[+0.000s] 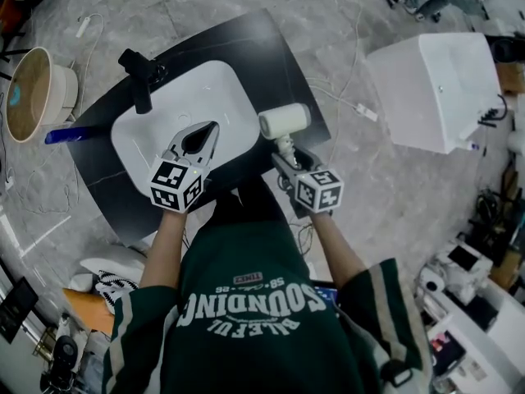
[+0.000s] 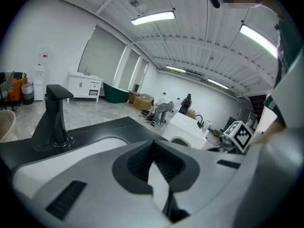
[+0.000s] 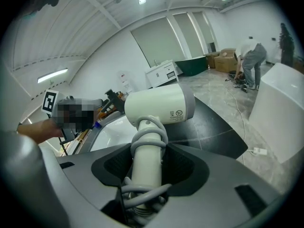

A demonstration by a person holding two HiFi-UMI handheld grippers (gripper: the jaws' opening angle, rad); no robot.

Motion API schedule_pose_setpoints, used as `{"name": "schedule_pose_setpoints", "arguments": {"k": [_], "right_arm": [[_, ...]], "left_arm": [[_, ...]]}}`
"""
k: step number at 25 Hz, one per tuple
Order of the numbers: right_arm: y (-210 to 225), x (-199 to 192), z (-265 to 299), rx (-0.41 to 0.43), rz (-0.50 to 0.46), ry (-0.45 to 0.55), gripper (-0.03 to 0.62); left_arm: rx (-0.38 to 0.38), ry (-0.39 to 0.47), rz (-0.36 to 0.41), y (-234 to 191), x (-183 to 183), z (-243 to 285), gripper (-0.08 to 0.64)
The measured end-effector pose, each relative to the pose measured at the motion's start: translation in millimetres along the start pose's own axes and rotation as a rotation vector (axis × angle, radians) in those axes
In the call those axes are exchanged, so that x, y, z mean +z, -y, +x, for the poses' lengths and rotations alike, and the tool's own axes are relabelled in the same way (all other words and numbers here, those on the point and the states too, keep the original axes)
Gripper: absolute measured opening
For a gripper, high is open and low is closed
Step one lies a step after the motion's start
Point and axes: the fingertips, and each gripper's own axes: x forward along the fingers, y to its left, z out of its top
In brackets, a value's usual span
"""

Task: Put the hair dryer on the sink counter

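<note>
The white hair dryer [image 1: 285, 120] is held upright by its handle, with its grey cord wound round the handle. My right gripper [image 1: 285, 156] is shut on that handle, above the right edge of the black sink counter [image 1: 271, 48]. In the right gripper view the hair dryer [image 3: 159, 103] rises from between the jaws of the right gripper [image 3: 147, 160], its barrel lying crosswise. My left gripper [image 1: 209, 130] hovers over the white sink basin [image 1: 205, 89], its jaws shut with nothing in them. In the left gripper view the left gripper [image 2: 153, 146] shows its tips closed together.
A black faucet [image 1: 138, 76] stands at the basin's far left corner. A white cabinet [image 1: 435, 89] stands on the floor to the right, with a cable and plug [image 1: 365, 112] between it and the counter. A round beige basin [image 1: 33, 93] sits left. A person [image 3: 249, 56] bends over far off.
</note>
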Motion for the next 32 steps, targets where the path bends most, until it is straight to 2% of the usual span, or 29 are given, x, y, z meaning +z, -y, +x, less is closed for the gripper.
{"name": "schedule_pose_setpoints", "arguments": {"k": [14,32], "right_arm": [[20,53,48,0.054,-0.072,-0.051,0.216],[34,141,128,0.085,-0.143,-0.094,0.216]], "left_arm": [[0.039,-0.034,-0.06,-9,-2,19,0.002],[0.165,-0.028,-0.17,-46,-10,16,0.002]]}}
